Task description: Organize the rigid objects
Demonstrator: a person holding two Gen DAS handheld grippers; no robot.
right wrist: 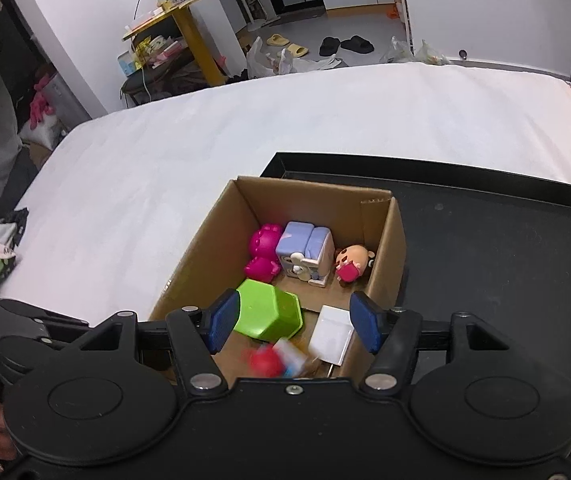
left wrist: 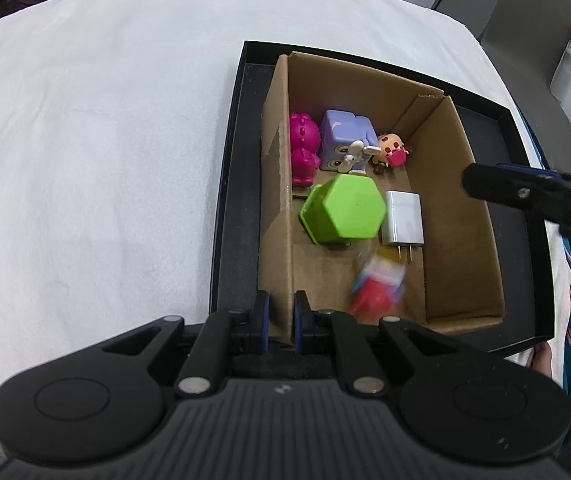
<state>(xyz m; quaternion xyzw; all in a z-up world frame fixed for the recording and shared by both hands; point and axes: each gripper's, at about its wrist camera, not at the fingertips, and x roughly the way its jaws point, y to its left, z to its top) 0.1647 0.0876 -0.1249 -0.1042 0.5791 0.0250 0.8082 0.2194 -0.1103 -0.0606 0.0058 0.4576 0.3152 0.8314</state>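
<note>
Lying blurred below spread right tongs [right wrist: 293, 322]: red toy [right wrist: 266, 362] in cardboard box [right wrist: 387, 264].

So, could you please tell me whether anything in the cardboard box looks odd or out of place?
Only the red toy near the box's front: it is motion-blurred while everything else is sharp, so it is probably tumbling under the open right gripper. The left gripper clamps the box wall.
</note>
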